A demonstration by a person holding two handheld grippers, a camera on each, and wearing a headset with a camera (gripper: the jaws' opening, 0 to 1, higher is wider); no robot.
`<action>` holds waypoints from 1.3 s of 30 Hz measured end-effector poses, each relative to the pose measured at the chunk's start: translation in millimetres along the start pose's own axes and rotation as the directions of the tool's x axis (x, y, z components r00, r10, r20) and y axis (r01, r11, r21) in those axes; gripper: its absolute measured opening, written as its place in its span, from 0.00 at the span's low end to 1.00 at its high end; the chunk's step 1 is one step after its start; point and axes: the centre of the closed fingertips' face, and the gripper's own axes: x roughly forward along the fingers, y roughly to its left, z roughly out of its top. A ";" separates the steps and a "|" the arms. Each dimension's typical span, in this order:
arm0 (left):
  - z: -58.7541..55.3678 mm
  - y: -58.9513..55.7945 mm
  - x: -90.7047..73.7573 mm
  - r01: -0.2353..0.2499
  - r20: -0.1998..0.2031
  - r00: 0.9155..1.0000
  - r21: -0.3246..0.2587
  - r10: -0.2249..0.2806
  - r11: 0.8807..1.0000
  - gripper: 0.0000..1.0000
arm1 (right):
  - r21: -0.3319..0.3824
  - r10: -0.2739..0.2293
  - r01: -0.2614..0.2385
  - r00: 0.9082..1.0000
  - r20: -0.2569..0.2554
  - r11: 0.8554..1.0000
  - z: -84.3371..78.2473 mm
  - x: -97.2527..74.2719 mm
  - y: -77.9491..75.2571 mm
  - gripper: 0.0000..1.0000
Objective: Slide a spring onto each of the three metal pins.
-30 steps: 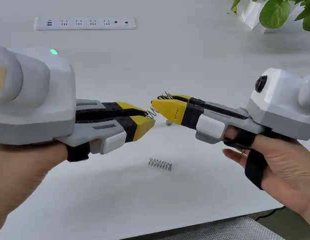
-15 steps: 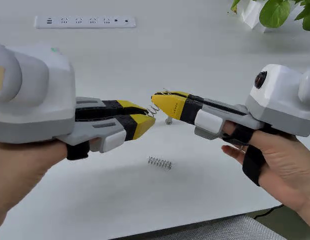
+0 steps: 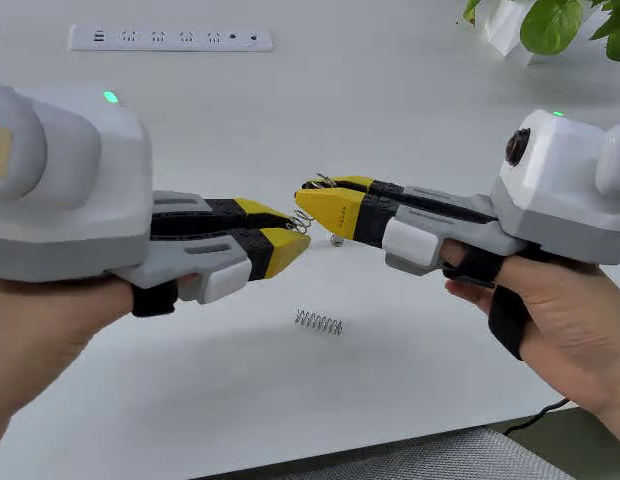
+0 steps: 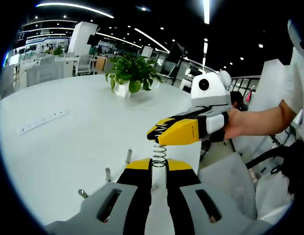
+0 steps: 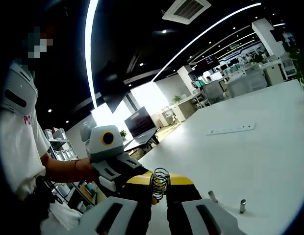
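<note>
Leftward and slightly upward is where the right tool [image 3: 312, 200] has gone in the head view. Its wedge-shaped yellow tips now sit just above the left tool [image 3: 288, 238], which has kept its place. Both tools have smooth grey plastic bodies and black jaws.

In the same view, the left tool is pressed together on a fine wire coil, the first spring [image 3: 302, 222], which sticks up toward the underside of the right tool. A second spring [image 3: 325, 182] pokes out above the right tool's closed tips. A loose spring [image 3: 319, 322] lies flat on the matte white counter [image 3: 390, 110], nearer its front edge. One short metal pin [image 3: 336, 240] stands just below the right tool. A white power strip [image 3: 170, 41] lies along the far edge, and a leafy plant [image 3: 560, 22] sits at the far right corner.

The left gripper view shows what the head view hides: all three pins [image 4: 108, 174] stand upright in a row on the counter, apart from one another. Between this tool's nearly closed tips, the first spring [image 4: 159, 155] rises until it reaches or nearly reaches the right tool.

The right gripper view shows the second spring [image 5: 160, 183] almost end-on. It is pinched between this tool's tips, and its top ring is open and round. Two pins stand on the counter to the right of it.
</note>
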 end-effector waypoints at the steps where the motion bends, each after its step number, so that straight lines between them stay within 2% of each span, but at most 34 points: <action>1: -0.5 -0.6 0.0 0.003 -0.002 1.000 0.002 -0.003 1.000 0.06 | -0.016 -0.001 0.000 1.000 -0.007 1.000 -0.5 -0.7 -0.9 0.05; 13: -4.7 -3.9 -1.0 0.018 -0.008 1.000 0.029 -0.018 0.999 0.06 | -0.152 -0.026 0.012 0.996 -0.091 0.988 -5.4 -2.0 4.6 0.05; 17: -3.9 -5.6 -1.6 0.023 0.001 1.000 0.038 -0.023 0.999 0.06 | -0.181 -0.030 0.012 0.995 -0.098 0.983 -4.1 -1.8 7.6 0.06; 21: -3.0 -7.8 -2.8 0.030 0.012 0.999 0.044 -0.031 0.999 0.06 | -0.199 -0.027 0.005 0.994 -0.109 0.980 -3.4 -2.4 11.1 0.07; 26: -1.2 -9.6 -3.6 0.035 0.025 0.999 0.046 -0.036 0.998 0.06 | -0.189 -0.019 -0.004 0.993 -0.116 0.982 -3.2 -3.1 14.2 0.08; 32: -0.9 -12.6 -3.6 0.043 0.028 0.999 0.055 -0.045 0.998 0.06 | -0.183 -0.010 -0.015 0.991 -0.133 0.983 -4.5 -4.3 15.5 0.14; 35: -0.6 -13.3 -3.7 0.045 0.029 0.998 0.060 -0.047 0.997 0.06 | -0.195 -0.010 -0.020 0.988 -0.151 0.981 -5.0 -6.6 14.7 0.18; 39: -1.0 -15.9 -4.2 0.057 0.023 0.998 0.073 -0.059 0.996 0.06 | -0.236 0.003 -0.057 0.975 -0.224 0.970 -6.7 -15.5 16.8 0.23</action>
